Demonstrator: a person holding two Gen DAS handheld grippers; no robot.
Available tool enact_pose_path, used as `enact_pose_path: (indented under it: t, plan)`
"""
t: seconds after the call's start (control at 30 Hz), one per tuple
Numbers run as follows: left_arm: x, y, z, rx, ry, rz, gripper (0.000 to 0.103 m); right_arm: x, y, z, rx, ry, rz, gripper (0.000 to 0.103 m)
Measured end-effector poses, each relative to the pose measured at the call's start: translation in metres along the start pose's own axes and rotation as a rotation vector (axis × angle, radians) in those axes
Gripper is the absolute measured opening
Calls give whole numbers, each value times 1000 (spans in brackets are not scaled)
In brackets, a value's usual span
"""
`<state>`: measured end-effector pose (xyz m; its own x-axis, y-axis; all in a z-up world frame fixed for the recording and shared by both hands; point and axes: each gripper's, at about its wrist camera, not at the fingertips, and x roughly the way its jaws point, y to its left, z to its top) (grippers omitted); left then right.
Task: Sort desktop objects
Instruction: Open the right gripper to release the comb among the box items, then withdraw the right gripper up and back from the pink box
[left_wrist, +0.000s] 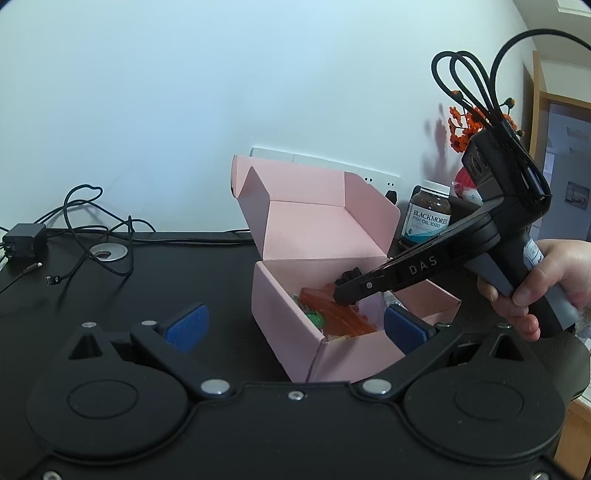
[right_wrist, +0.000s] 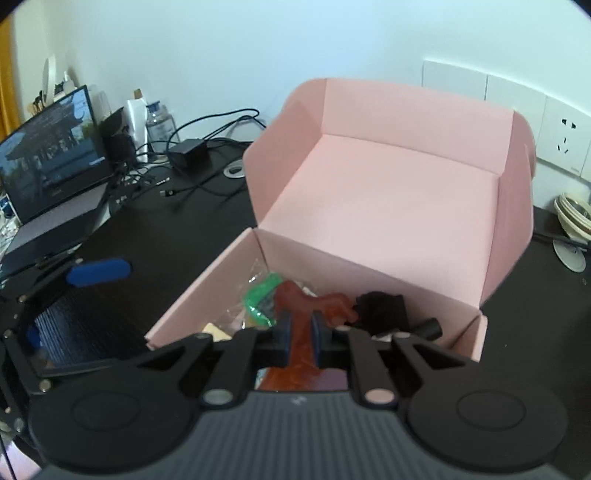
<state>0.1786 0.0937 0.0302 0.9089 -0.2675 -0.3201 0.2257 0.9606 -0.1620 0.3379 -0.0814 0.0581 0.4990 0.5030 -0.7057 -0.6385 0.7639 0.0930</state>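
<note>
An open pink cardboard box (left_wrist: 295, 325) (right_wrist: 207, 291) stands on the black desk with its lid up. Inside lie an orange translucent piece (right_wrist: 325, 304) (left_wrist: 332, 314), a green item in clear wrap (right_wrist: 262, 295) and a black object (right_wrist: 380, 306). My right gripper (right_wrist: 300, 332) (left_wrist: 341, 293), held by a hand (left_wrist: 535, 291), reaches down into the box and is shut on the orange piece, which runs between its blue pads. My left gripper (left_wrist: 295, 326) is open in front of the box, with the box's near corner between its fingers and apart from both pads. Its blue pad (right_wrist: 99, 273) shows left of the box.
A power adapter (left_wrist: 24, 242) (right_wrist: 188, 151) and loose cables (left_wrist: 92, 225) lie at the back left. A laptop (right_wrist: 51, 158) stands far left. A fish oil bottle (left_wrist: 430, 218) and orange flowers (left_wrist: 465, 129) stand behind the box, stacked bowls (right_wrist: 572, 218) to the right.
</note>
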Motion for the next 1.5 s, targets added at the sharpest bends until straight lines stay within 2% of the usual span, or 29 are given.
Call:
enact_pose_path:
  t: [0.13,0.17,0.2,0.23,0.27,0.3,0.37,0.43,0.5,0.57,0.67,0.77,0.87,1.03,1.17,1.5]
  plan:
    - [1,1,0,-7,1,-2,103,-1,3,-1,-19,-15,-8,13]
    - [1,2,0,-11,1,-2,103,-2,5,-3,-24,-27,-15,17]
    - [1,3,0,-16,1,-2,103,-5,7,-5,-28,-50,-28,34]
    - [1,3,0,-19,2,-2,103,-8,8,-8,-32,-76,-40,45]
    - [1,4,1,-20,1,-2,103,-11,10,-11,-38,-105,-48,65]
    - [1,3,1,-20,1,-2,103,-15,13,-14,-48,-133,-52,73]
    - [1,2,1,-14,1,-2,103,-20,17,-20,-69,-174,-59,74]
    - [1,1,0,-7,0,-2,103,-25,19,-26,-77,-193,-68,79]
    - [0,0,0,-2,-1,-1,103,-29,19,-32,-61,-206,-73,93]
    - [0,0,0,2,-4,-1,103,-34,20,-37,-41,-221,-81,98]
    - [-1,-2,0,11,-8,0,103,-41,21,-45,-3,-247,-95,102]
    - [-1,-3,0,17,-11,1,103,-48,22,-58,21,-283,-129,102]
    - [-1,-3,-1,20,-13,-1,103,-55,26,-75,-13,-331,-158,102]
    - [-2,-5,-1,33,-15,-2,103,-72,21,-105,-2,-416,-112,102]
    - [-3,-7,-1,46,-18,-3,103,-83,12,-122,18,-458,-119,102]
    - [-4,-8,-1,49,-22,-5,103,-92,-10,-133,67,-471,-164,102]
